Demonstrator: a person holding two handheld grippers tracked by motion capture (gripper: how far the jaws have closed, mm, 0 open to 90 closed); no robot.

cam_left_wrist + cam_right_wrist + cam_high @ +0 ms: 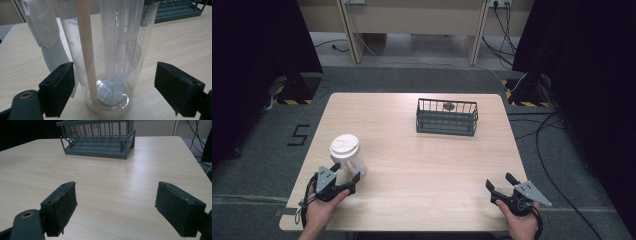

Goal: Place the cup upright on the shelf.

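1. Left gripper (346, 173) sits at about 7 o'clock on the table (412, 165), with its jaws spread wide on both sides of a clear cup (348, 156).
2. From the left gripper view, the left gripper (113, 87) has the bottom of the cup (110, 75) standing between its two black jaws. One jaw is very close to the cup's side, but I cannot tell if it touches. The other jaw is apart from the cup.
3. The cup stands upright on the table and has a white lid (344, 145) on top.
4. Inside the cup, a pale straw (86, 50) leans down to the bottom, next to a frosted tube with slits (122, 40).
5. A white strap (46, 32) hangs on the cup's outside.
6. The right gripper (501, 182) is at about 5 o'clock on the table, well apart from the cup.
7. From the right gripper view, the right gripper (115, 207) has its jaws spread wide with bare table (112, 185) between them.
8. A dark wire basket (447, 117) stands at about 1 o'clock on the table, far from both grippers. A small dark round thing (448, 105) lies in it.
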